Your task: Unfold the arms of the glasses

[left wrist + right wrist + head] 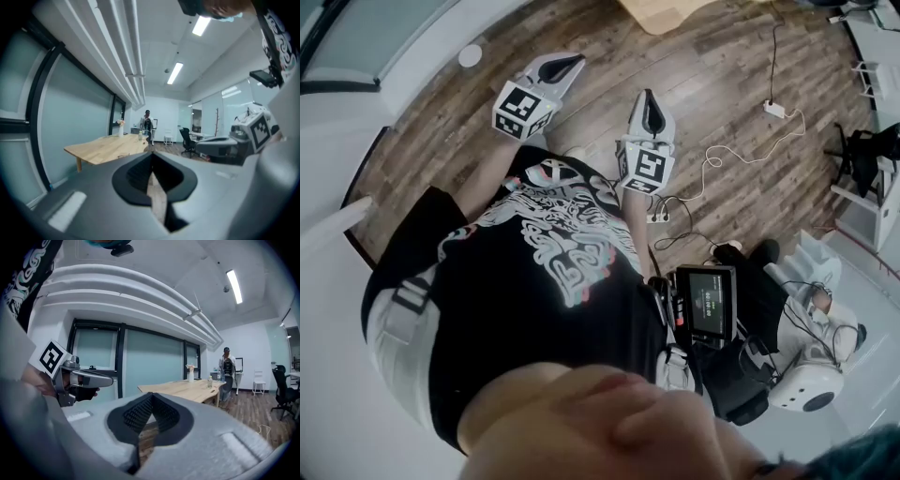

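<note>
No glasses show in any view. In the head view both grippers are held out over the wooden floor, in front of the person's black printed shirt. The left gripper (569,63) is shut with nothing in it, and the right gripper (649,97) beside it is shut and empty too. In the left gripper view the jaw tips (151,155) meet, pointing level into an office room. The right gripper view shows its tips (151,396) touching as well, with the left gripper (70,376) at the left edge.
A light wooden table (110,146) stands ahead with a vase and a bottle; a person (227,364) stands at its far end. An office chair (188,140) is behind. On the floor lie cables and a power strip (773,110). A screen device (706,305) hangs at the person's hip.
</note>
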`<action>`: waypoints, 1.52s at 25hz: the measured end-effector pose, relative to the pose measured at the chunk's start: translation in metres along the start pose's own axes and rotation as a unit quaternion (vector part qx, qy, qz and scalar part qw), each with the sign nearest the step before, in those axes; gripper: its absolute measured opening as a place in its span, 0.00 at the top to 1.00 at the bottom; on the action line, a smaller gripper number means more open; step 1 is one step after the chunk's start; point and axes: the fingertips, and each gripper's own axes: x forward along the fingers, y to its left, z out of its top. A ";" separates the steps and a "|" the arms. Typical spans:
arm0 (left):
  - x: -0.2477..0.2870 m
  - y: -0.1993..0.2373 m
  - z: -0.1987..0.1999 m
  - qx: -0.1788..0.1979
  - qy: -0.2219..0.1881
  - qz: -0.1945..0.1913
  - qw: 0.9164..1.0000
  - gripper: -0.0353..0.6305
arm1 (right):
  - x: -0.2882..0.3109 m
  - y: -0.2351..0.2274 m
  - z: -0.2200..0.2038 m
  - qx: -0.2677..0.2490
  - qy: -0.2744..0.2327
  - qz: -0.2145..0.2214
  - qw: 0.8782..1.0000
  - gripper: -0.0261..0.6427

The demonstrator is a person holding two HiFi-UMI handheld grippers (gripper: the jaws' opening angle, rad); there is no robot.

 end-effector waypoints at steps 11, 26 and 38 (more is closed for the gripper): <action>0.013 0.013 -0.003 0.006 0.020 0.070 0.997 0.96 | 0.000 -0.023 -0.004 0.000 0.002 0.005 1.000 0.96; 0.096 0.034 -0.002 0.038 0.013 0.057 0.998 0.96 | 0.059 -0.083 -0.001 0.001 -0.004 0.006 1.000 0.96; 0.261 0.137 0.028 0.103 0.037 0.040 0.993 0.96 | 0.211 -0.175 0.003 0.014 0.017 0.002 1.000 0.96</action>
